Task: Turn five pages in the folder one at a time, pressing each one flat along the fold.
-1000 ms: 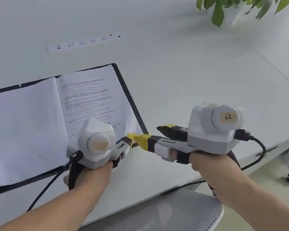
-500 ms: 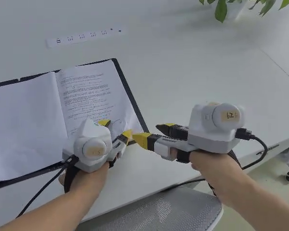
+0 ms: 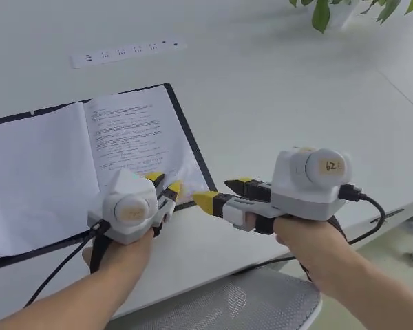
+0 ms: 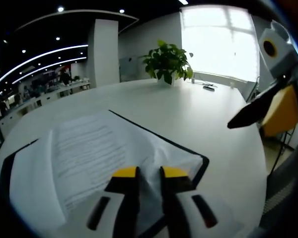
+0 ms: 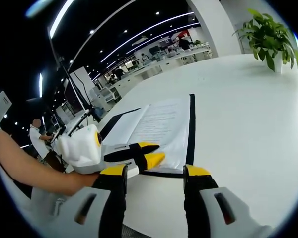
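Since a moment ago our left gripper (image 3: 164, 182) sits further forward, over the near corner of the page (image 3: 134, 137), jaws narrowed but not pinching. Its fold (image 3: 89, 151) runs ahead-left. Our right gripper (image 3: 222, 191), farther off, gapes empty.

The left gripper (image 3: 164, 183) and right gripper (image 3: 220, 191) had white shells, yellow-tipped black jaws and black cables (image 3: 370, 205) — the right bore a "62" sticker (image 3: 332, 166).
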Motion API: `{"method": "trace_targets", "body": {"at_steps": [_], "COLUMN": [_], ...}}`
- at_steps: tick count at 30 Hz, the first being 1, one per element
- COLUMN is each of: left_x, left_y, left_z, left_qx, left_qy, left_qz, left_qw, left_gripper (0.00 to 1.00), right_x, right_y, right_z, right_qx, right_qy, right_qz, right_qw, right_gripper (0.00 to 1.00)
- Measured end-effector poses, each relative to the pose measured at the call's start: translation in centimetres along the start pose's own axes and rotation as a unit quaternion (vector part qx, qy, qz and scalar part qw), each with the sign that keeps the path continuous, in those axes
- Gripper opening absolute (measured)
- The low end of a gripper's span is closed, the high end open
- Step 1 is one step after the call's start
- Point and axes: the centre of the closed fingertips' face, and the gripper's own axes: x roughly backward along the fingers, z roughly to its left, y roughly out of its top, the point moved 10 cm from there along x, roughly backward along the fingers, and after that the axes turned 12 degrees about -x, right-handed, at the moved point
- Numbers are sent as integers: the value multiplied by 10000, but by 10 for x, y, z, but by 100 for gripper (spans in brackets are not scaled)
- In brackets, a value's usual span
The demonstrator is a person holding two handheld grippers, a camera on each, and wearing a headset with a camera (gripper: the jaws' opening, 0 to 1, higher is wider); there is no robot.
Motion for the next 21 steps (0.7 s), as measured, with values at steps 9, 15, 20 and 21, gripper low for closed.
{"method": "trace_targets", "body": {"at_steps": [9, 15, 20, 21], "left_x": [1, 2, 2, 2], "left_y": [0, -1, -1, -1], "left_z": [5, 6, 5, 5], "left_qx": [594, 585, 581, 567], "left_qy": [149, 71, 88, 89], "left_qz": [-14, 16, -1, -2], "left_qw": [9981, 9983, 9983, 9984], "left_gripper": [6, 4, 4, 4], "right_x": [-17, -44, -61, -62], "right_y": [8, 7, 2, 0], "right_z": [-1, -3, -10, -11], "right_qx": [29, -246, -841, -981], "right_qy": [82, 156, 114, 54], "right_qz": [69, 326, 538, 618], "right_qw": [9999, 9990, 9949, 9932], "right_gripper": [42, 39, 36, 35]}}
